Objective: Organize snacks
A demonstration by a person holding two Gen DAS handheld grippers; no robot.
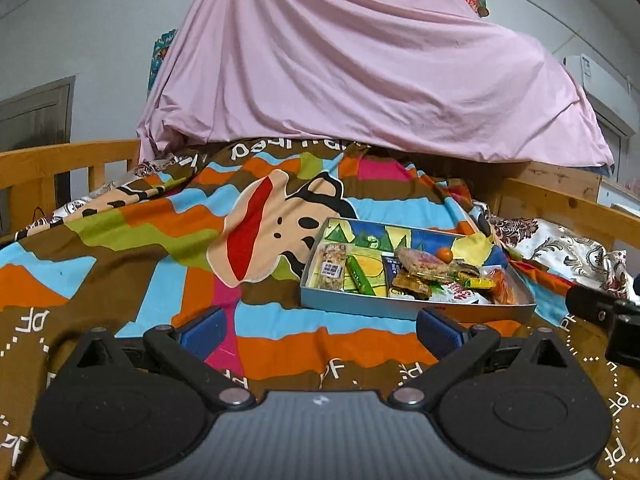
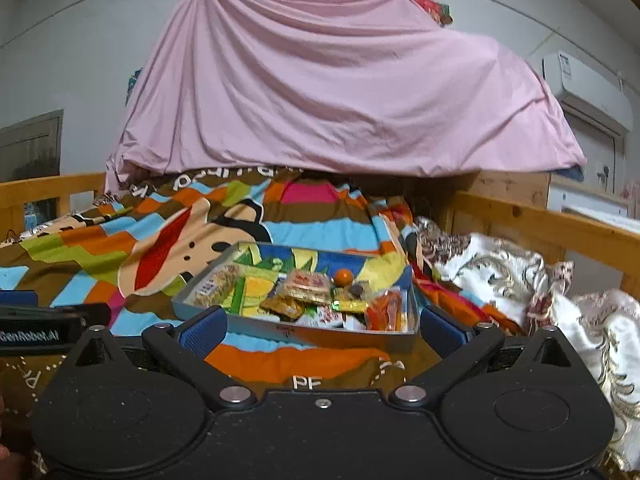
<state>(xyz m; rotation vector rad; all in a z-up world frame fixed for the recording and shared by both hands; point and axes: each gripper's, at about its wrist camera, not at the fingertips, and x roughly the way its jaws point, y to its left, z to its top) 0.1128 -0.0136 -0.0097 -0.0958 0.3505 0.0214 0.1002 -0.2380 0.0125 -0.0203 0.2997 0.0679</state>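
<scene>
Shallow box [image 2: 224, 312] on bedspread, snacks [image 2: 308, 288] heaped inside (mostly right half), orange ball [image 2: 343, 277] behind.

1. The left gripper [image 1: 320, 330] is matt black plastic, with blue finely ribbed pads [image 1: 202, 332], lower centre.
2. The right gripper [image 2: 320, 330] looks the same, with small shiny metal pivot caps.
3. The tray [image 2: 296, 334], centre, has smooth grey walls and a glossy printed floor.
4. The snack packets [image 2: 308, 286] are shiny crinkled wrappers.
5. The quilt [image 1: 132, 240] is soft matt cloth.
6. The pink sheet [image 1: 360, 72], upper centre, is thin creased cloth.
7. The bed rail [image 2: 560, 228], right, is smooth varnished wood.
</scene>
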